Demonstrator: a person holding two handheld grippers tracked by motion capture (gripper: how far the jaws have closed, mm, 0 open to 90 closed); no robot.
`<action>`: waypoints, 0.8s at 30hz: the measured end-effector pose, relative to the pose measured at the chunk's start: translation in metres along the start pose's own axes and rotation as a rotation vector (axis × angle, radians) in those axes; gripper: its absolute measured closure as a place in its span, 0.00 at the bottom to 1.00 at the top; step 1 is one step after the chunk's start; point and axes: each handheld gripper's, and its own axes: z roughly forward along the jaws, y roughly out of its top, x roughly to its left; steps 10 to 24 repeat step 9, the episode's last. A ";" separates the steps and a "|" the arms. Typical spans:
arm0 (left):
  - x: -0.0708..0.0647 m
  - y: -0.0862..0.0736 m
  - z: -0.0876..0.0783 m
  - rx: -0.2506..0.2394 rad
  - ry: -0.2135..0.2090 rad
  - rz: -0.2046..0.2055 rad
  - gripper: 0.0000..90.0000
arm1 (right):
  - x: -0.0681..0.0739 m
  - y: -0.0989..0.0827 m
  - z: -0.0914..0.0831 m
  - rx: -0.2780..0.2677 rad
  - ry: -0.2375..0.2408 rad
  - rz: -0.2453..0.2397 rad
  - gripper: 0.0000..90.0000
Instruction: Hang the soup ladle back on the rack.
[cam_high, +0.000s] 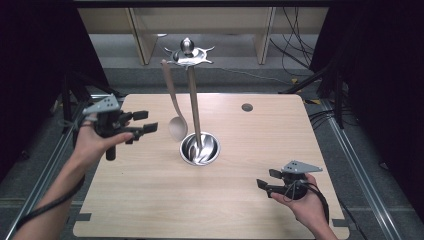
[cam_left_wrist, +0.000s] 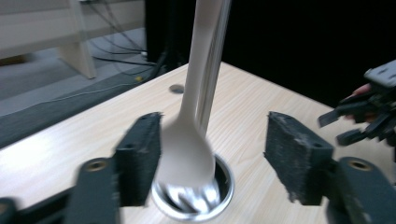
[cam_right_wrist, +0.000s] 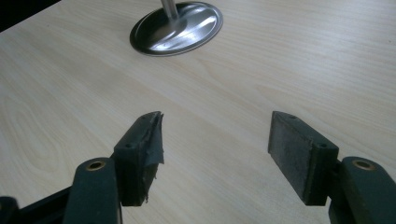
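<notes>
This looks like a lab or recording studio rather than a home. A bare wooden table (cam_high: 150, 200) stands on grey carpet (cam_high: 350, 150), hemmed in by black curtains (cam_high: 385, 75). Loose cables (cam_high: 295, 50) trail over the floor beyond its far right corner, and metal rails (cam_high: 370, 195) run along both side edges.

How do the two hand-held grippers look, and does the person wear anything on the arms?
Both the left gripper and the right gripper are black, each with two flat rectangular jaws faced with worn dark pads and brass-coloured pivot holes. A grey three-cornered plate with small holes sits on top of each. A black cable trails along the left forearm, another loops by the right wrist. The forearms are bare, with no sleeves.
</notes>
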 end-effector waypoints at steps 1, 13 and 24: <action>0.000 0.000 0.000 0.000 0.000 0.000 0.34 | 0.000 0.000 0.000 0.000 0.000 0.000 0.40; -0.021 -0.111 -0.015 -0.005 0.135 -0.188 0.30 | -0.002 0.000 0.002 -0.015 0.003 -0.025 0.40; -0.021 -0.111 -0.015 -0.005 0.135 -0.188 0.30 | -0.002 0.000 0.002 -0.015 0.003 -0.025 0.40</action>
